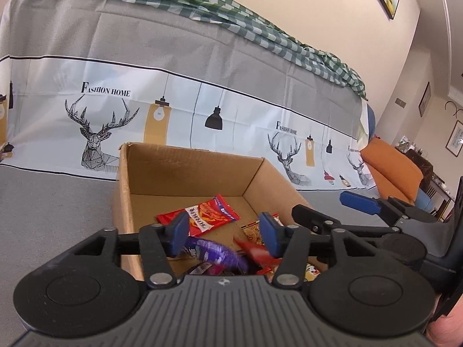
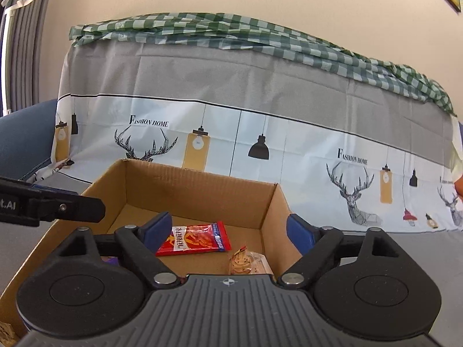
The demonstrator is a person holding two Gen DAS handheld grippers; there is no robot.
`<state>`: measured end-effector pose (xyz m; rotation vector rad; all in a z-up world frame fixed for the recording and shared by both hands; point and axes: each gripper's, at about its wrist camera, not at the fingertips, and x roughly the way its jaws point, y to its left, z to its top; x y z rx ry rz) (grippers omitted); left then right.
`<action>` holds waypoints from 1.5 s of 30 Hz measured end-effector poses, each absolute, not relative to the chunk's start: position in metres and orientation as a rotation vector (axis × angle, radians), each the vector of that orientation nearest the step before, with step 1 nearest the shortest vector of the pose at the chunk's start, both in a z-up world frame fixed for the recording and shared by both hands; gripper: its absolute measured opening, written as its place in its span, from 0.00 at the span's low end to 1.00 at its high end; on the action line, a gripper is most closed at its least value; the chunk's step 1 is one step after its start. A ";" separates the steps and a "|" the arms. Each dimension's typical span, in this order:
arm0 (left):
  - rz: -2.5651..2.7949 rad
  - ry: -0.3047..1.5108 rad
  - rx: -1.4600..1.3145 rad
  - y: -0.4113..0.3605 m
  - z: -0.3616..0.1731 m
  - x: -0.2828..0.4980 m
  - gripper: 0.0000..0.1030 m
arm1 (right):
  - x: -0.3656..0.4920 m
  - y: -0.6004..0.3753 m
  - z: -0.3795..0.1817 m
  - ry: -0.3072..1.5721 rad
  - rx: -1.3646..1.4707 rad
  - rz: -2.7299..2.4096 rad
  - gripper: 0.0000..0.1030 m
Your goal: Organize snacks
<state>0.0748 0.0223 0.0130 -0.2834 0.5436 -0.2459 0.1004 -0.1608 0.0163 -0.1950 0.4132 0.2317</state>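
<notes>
While both grippers hang over the cardboard box, left gripper gapes, gripping nothing: blurred purple packet just below its pads, red snack packet flat ahead. Right gripper wide, empty.

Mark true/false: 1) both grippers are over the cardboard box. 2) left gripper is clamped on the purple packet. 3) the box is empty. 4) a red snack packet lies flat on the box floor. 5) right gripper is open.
1) True: left gripper and right gripper are both over the cardboard box.
2) False: the purple packet is blurred between the pads, which stand apart from it.
3) False: several packets lie inside.
4) True: the red snack packet lies flat on the floor.
5) True: jaws wide, nothing between them.
</notes>
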 end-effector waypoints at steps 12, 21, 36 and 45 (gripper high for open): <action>-0.046 0.557 -0.213 0.007 0.019 0.016 0.85 | 0.075 -0.193 0.025 0.463 -0.038 0.177 0.99; 0.055 0.725 -0.235 0.003 0.002 -0.007 0.99 | 0.040 -0.207 0.023 0.539 0.002 0.122 0.99; 0.038 0.794 -0.213 -0.011 -0.008 -0.002 0.99 | 0.028 -0.184 0.009 0.595 -0.124 0.186 0.99; 0.058 0.794 -0.214 -0.009 -0.006 -0.001 0.99 | 0.033 -0.178 0.005 0.616 -0.138 0.190 0.99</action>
